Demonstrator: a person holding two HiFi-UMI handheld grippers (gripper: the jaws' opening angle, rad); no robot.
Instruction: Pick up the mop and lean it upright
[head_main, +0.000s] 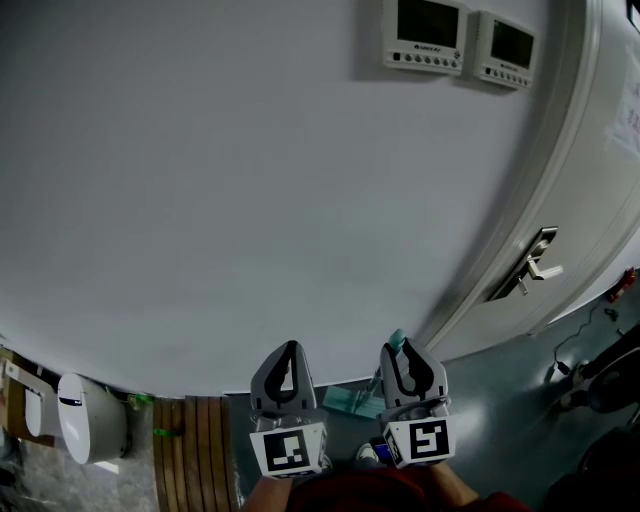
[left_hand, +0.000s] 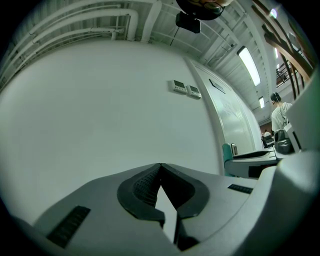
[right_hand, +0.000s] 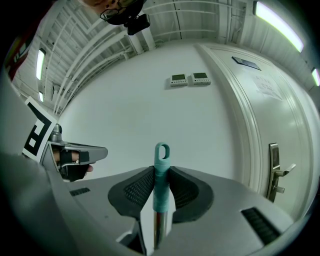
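The jaws of our right gripper (right_hand: 161, 172) are clamped on the mop handle (right_hand: 161, 192). Their ribbed pads (right_hand: 140, 187) press its teal grip from both sides, just below the hanging loop (right_hand: 162, 151), which stands clear above the jaw tips. Below the grip, the bare metal shaft runs down between the jaws. The jaws of our left gripper (left_hand: 160, 167) meet at the tips with nothing between them. We hold both grippers side by side and near each other, pointing up at the white wall (head_main: 250, 180), with their marker cubes turned toward us. The handle stands upright in front of the wall, to the left of the door (head_main: 590, 150) and its lever (head_main: 535, 262). Lower down, between the two grippers, a teal piece (head_main: 350, 402) that looks like the mop's head shows by the foot of the wall
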